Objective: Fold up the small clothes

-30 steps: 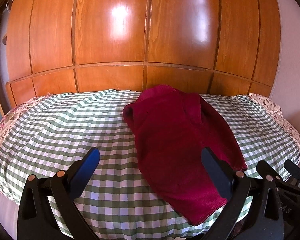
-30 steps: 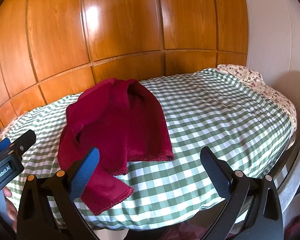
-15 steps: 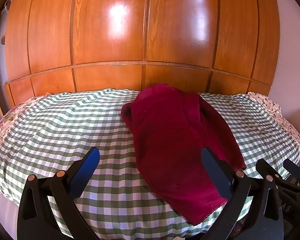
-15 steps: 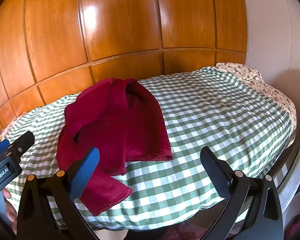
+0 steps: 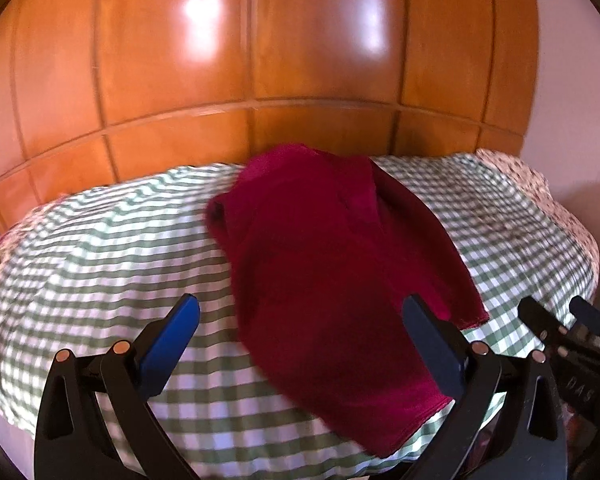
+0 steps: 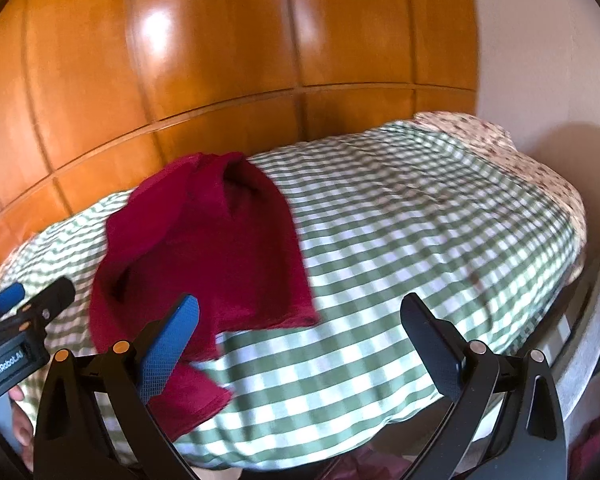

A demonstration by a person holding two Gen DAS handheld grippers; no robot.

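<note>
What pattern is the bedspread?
Green and white check bedspread, clearest in the right wrist view.

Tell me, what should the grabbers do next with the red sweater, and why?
Probably bring the left gripper down to the red sweater at its near hem. Both grippers are open and empty, the right gripper too, and the sweater lies rumpled on the checked bedspread.

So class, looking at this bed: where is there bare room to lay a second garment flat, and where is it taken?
The checked cover is bare between the red garment and the floral pillow. The left wrist view shows another bare stretch beyond the garment's other side. The middle is taken.
</note>
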